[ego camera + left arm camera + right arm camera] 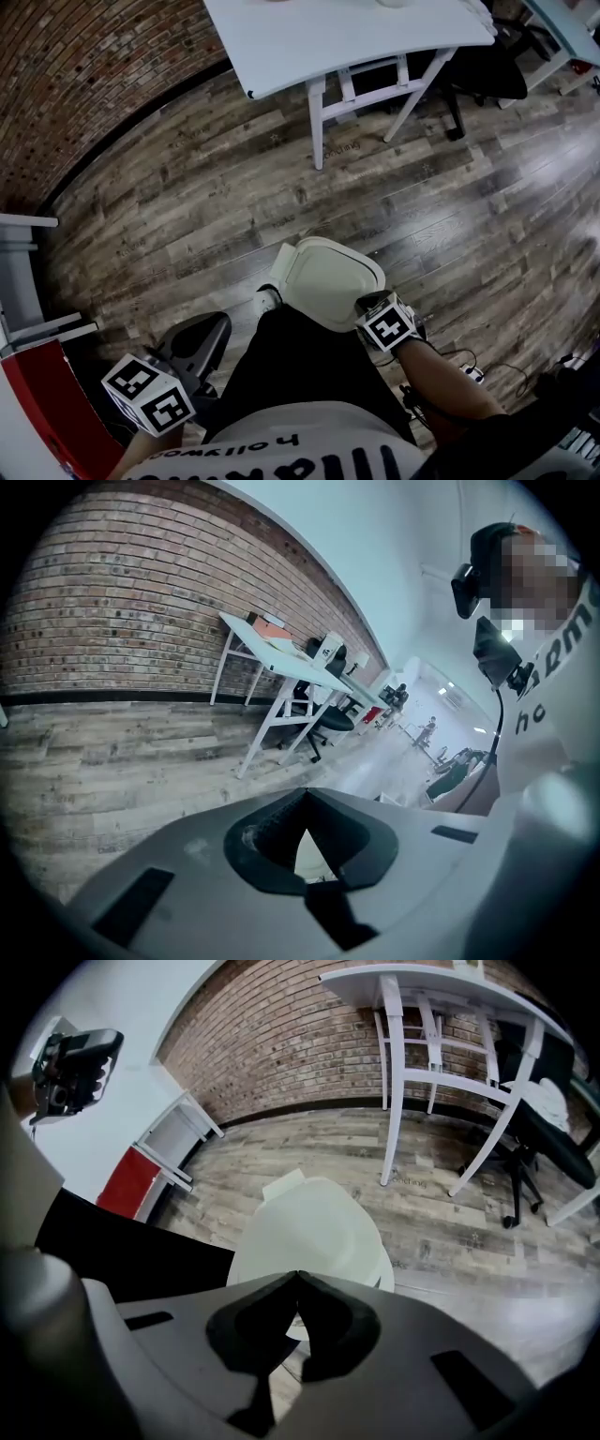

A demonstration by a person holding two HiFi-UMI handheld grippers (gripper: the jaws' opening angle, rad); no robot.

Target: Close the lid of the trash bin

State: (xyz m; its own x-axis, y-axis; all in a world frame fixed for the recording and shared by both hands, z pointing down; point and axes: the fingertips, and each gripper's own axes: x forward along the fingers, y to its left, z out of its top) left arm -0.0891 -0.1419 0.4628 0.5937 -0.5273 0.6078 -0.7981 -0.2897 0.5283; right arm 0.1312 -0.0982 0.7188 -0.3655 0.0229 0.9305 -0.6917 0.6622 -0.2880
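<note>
Bare grey-brown wood-plank floor (187,206) lies open beyond the white plastic trash bin (323,281) and on both its flanks, up to the white table legs (317,131). The person's black-clad legs (300,366) crowd its near side. A red-and-white cabinet (37,403) stands well left.

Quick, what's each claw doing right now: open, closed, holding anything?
Left claw: closed, holding nothing.
Right claw: closed, holding nothing, right by the lid.
</note>
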